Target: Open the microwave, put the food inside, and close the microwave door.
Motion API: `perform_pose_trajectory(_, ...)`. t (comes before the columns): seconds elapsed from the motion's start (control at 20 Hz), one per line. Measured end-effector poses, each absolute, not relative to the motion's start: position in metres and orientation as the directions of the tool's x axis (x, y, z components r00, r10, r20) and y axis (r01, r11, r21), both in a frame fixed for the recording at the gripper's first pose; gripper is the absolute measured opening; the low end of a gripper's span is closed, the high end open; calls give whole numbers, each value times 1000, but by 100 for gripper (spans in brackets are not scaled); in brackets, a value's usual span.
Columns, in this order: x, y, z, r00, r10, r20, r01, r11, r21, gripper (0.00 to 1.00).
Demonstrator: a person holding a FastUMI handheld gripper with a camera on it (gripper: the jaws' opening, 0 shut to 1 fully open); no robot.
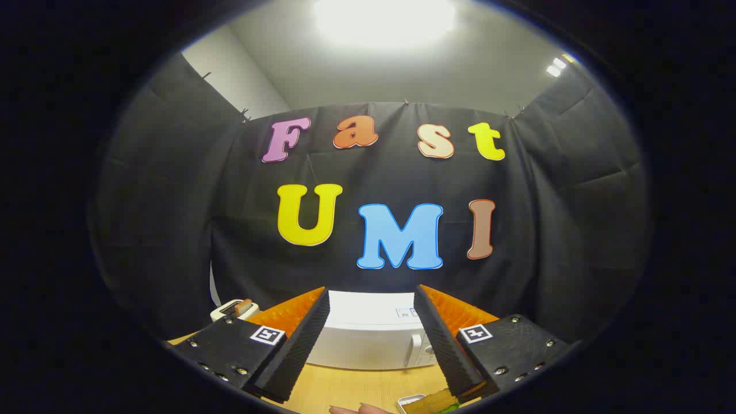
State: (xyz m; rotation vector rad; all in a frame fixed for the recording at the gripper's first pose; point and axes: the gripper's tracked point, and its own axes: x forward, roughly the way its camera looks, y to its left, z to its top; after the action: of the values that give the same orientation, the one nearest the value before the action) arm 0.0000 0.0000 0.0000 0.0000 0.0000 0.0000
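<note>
Tool [371, 345] fingers stand wide apart with nothing held, and just below them on the wooden desk [356, 388] lies the food [428, 401] in its small tray, a fingertip [359, 409] beside it. Beyond the fingers sits the white microwave [368, 339], door shut, handle [410, 349] toward its right — so we judge opening comes first, which calls for hooking that handle.

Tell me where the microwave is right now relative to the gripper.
In the gripper view the white microwave stands on the wooden table beyond the open gripper, framed between its two fingers, door shut. A white toaster sits off to its left.
</note>
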Motion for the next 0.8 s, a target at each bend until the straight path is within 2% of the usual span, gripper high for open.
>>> perform_pose_trajectory(0.8,14,-14,-28,998,3,-55,-1,999,39,95)
